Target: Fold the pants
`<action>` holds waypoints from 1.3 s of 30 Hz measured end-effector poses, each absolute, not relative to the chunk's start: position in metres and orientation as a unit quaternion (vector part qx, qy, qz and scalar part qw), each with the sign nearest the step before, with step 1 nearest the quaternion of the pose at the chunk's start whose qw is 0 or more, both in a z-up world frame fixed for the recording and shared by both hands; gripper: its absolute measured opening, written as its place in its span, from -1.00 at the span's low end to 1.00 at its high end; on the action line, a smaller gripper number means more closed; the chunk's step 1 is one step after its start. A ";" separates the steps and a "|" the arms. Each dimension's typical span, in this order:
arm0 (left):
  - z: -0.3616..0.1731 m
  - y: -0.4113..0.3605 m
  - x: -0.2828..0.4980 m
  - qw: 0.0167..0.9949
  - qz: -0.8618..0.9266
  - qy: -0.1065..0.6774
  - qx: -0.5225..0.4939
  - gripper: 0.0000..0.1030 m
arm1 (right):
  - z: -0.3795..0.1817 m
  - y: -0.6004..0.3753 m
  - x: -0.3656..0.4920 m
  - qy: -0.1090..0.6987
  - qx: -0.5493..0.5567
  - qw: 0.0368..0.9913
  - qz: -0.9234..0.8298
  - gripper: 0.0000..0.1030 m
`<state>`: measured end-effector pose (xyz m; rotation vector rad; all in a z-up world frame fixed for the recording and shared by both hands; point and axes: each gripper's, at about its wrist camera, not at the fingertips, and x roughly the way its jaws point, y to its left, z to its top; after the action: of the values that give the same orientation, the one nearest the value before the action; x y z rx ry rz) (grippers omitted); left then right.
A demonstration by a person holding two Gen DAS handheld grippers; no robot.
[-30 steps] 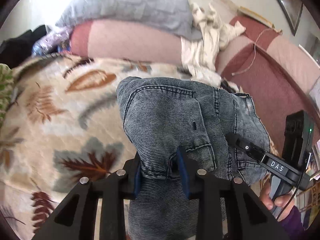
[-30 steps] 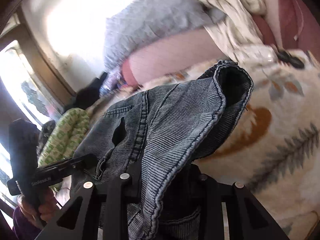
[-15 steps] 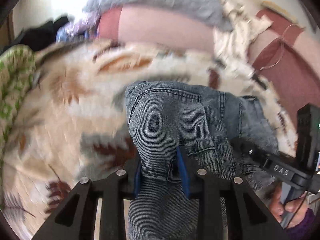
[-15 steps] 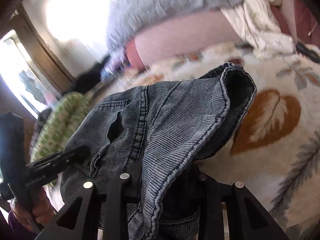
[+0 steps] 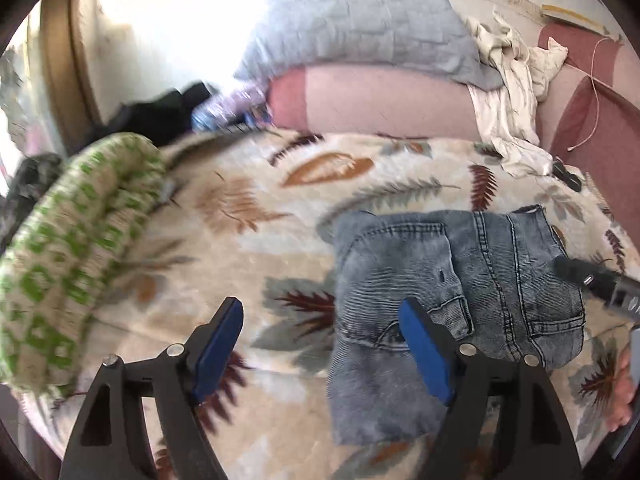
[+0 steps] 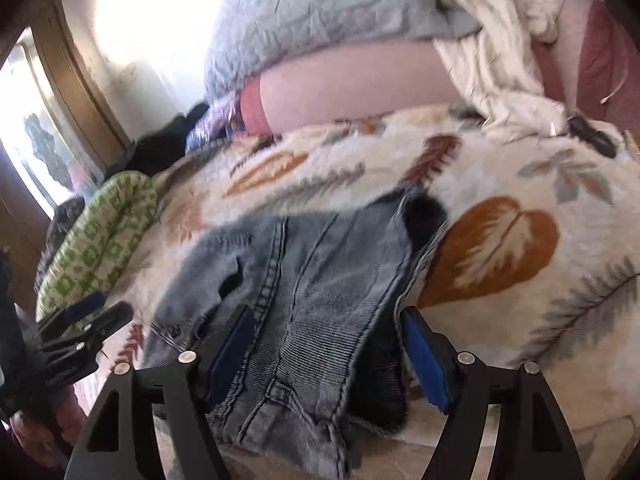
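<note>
The folded jeans (image 5: 452, 292) lie on the leaf-print blanket (image 5: 248, 248), near right. Left gripper (image 5: 320, 344) and right gripper (image 6: 326, 354) both gape wide, empty. The far hem seems raised; it may spring open unpressed.

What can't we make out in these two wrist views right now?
- Jeans: lower end cut off by the left wrist view's bottom edge and left claw.
- Jeans in the right wrist view: motion blur hides the fold layers; right claw covers the near part.
- Small dark thing on the blanket: too small to identify.
</note>
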<state>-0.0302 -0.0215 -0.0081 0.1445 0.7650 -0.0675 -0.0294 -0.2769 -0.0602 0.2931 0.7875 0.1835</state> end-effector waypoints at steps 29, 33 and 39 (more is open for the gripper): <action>0.100 -0.019 -0.149 0.970 0.040 0.234 0.056 0.80 | 0.043 -0.221 -0.193 0.153 0.016 0.987 -0.048 1.00; 0.104 -0.014 -0.155 0.972 0.042 0.225 0.056 0.80 | 0.050 -0.215 -0.195 0.153 0.013 0.987 -0.043 1.00; 0.115 -0.008 -0.170 0.975 0.039 0.210 0.059 0.81 | 0.062 -0.203 -0.202 0.145 0.009 0.988 -0.043 1.00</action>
<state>-0.1695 -0.0083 0.1146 0.1184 0.4229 0.0791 -0.2017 -0.2030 0.0625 0.0178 0.2904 -0.0873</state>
